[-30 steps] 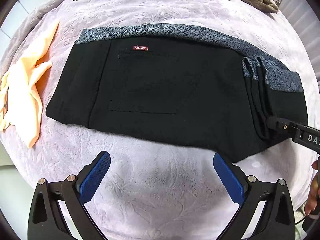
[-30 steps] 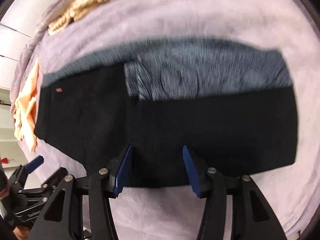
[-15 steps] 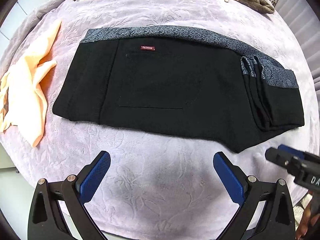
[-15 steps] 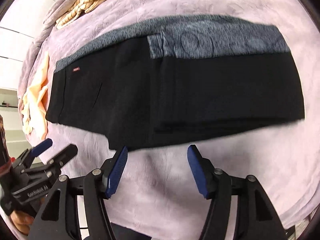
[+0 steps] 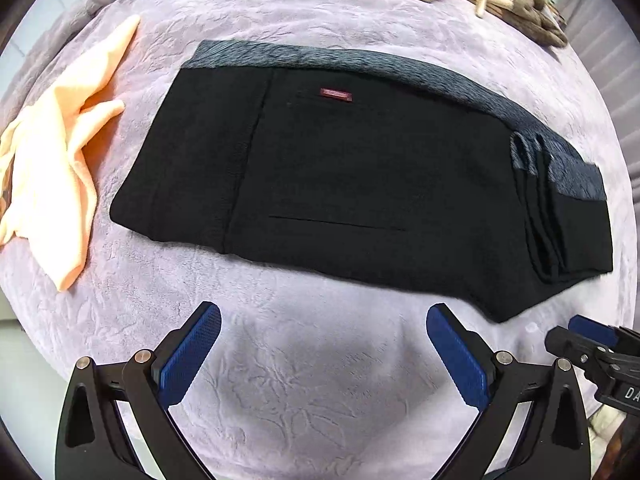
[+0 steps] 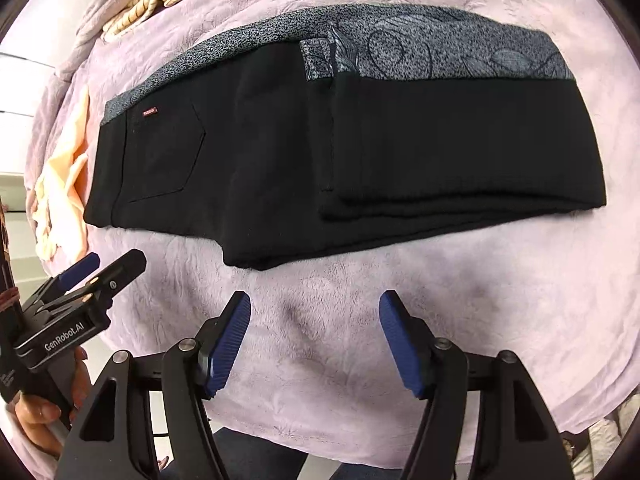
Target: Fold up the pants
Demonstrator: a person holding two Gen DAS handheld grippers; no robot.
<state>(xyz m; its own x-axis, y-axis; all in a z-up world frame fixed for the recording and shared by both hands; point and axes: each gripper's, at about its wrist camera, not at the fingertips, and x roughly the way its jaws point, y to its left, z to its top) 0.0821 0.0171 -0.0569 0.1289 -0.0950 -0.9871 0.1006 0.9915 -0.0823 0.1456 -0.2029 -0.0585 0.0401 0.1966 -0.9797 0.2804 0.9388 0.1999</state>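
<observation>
**Pants lie crosswise ahead of both tools**

Lilac plush bedding [image 5: 320, 380] fills the left wrist view; the black pants [image 5: 360, 184] stretch side to side beyond the left tool [image 5: 324, 344], spread and empty, nearer the waistband end.

From the right wrist, the right tool [image 6: 316, 336], jaws just opened and holding nothing, faces the doubled-over leg end [image 6: 460, 148], probably the next fold's grab.

Left tongs [image 5: 323, 354] agape; right tongs [image 6: 315, 342] newly parted, empty.
</observation>
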